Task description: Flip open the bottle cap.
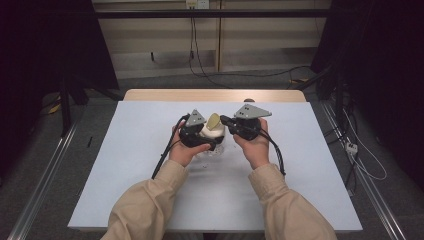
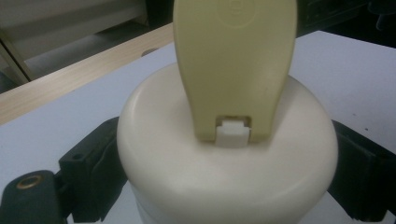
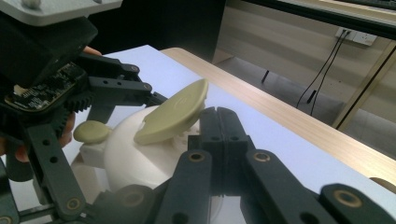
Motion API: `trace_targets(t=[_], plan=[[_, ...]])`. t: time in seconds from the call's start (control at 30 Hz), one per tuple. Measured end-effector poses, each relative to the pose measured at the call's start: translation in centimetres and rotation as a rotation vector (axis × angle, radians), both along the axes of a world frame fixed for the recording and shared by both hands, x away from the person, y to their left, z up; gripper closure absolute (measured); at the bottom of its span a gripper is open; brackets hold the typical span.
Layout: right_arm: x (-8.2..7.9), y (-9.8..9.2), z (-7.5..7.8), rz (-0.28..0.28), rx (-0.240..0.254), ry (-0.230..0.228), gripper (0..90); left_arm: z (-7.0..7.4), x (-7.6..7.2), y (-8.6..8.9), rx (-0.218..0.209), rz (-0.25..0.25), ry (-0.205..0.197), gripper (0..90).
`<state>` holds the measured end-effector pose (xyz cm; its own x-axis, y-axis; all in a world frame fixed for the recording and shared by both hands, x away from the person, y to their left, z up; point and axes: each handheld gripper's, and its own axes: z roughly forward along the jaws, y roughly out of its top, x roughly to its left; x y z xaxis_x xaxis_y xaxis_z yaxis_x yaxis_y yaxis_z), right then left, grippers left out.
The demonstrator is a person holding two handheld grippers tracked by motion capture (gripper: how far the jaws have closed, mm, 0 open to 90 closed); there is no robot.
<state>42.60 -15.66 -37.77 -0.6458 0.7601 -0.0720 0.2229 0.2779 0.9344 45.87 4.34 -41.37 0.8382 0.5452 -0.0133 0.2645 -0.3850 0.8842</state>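
Observation:
A white round container [image 1: 215, 135] stands at the middle of the table, and its beige flip lid [image 1: 214, 120] is raised on its hinge. My left gripper [image 1: 207, 142] is shut on the container's body. In the left gripper view the black jaws press the domed top [image 2: 224, 163] from both sides, with the lid [image 2: 236, 60] standing upright ahead. My right gripper [image 1: 223, 119] is shut with nothing between its jaws. Its tips [image 3: 217, 116] sit right beside the tilted lid [image 3: 175, 114], at its lower edge. A small beige knob [image 3: 91, 131] sticks out at the container's side.
The white table cover [image 1: 300, 165] spreads wide on both sides of the hands. A wooden table edge [image 1: 215, 95] runs along the back. Cables [image 1: 360, 160] lie on the floor at the right, and metal rails [image 1: 45, 180] flank the table.

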Motion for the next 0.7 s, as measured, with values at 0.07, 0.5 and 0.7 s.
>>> trace_targets(t=[0.07, 0.5, 0.7], plan=[[-0.03, 0.07, 0.03, -0.003, -0.002, -0.002, 90.0, 0.00, 0.00, 0.00, 0.000, 0.000, 0.000, 10.1], [-0.13, 0.18, 0.22, -0.002, 0.009, 0.000, 90.0, 0.01, -0.01, -0.01, 0.001, 0.001, 0.000, 10.1], [-0.13, 0.26, 0.21, -0.002, 0.012, 0.001, 90.0, 0.01, -0.01, 0.00, 0.001, 0.001, 0.000, 10.1]])
